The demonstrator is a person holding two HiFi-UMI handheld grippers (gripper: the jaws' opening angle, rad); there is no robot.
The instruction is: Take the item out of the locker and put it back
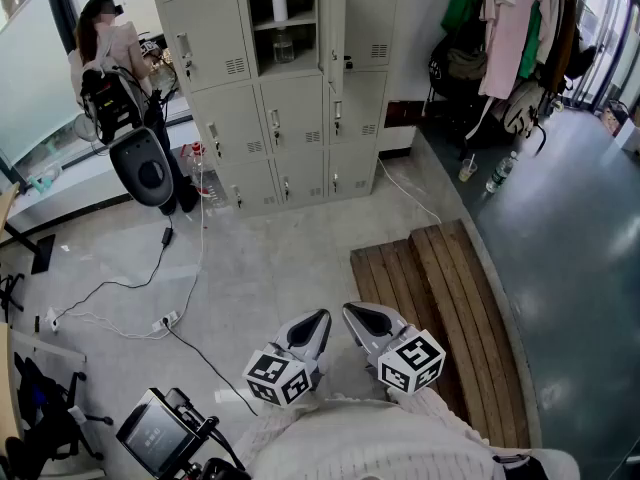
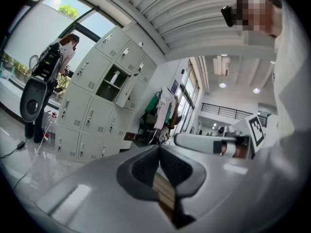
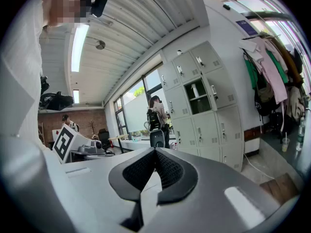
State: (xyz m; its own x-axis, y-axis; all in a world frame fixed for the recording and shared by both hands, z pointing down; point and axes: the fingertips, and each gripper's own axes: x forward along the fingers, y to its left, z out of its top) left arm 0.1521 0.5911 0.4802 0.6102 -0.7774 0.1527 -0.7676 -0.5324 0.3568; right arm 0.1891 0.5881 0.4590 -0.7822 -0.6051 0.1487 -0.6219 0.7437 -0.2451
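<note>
Against the far wall, the grey locker bank (image 1: 290, 118) has one upper compartment open, its door (image 1: 336, 18) swung to the right. Inside, a white spray bottle (image 1: 279, 0) stands on the upper shelf and a clear bottle (image 1: 284, 46) on the shelf below it. Well apart from the lockers, close to the person's body above the floor (image 1: 280, 258), the left hand-held gripper (image 1: 320, 316) and the right hand-held gripper (image 1: 350, 310) sit side by side. Both are clenched, with nothing between their jaws. Another person (image 1: 110, 58) stands left of the lockers.
</note>
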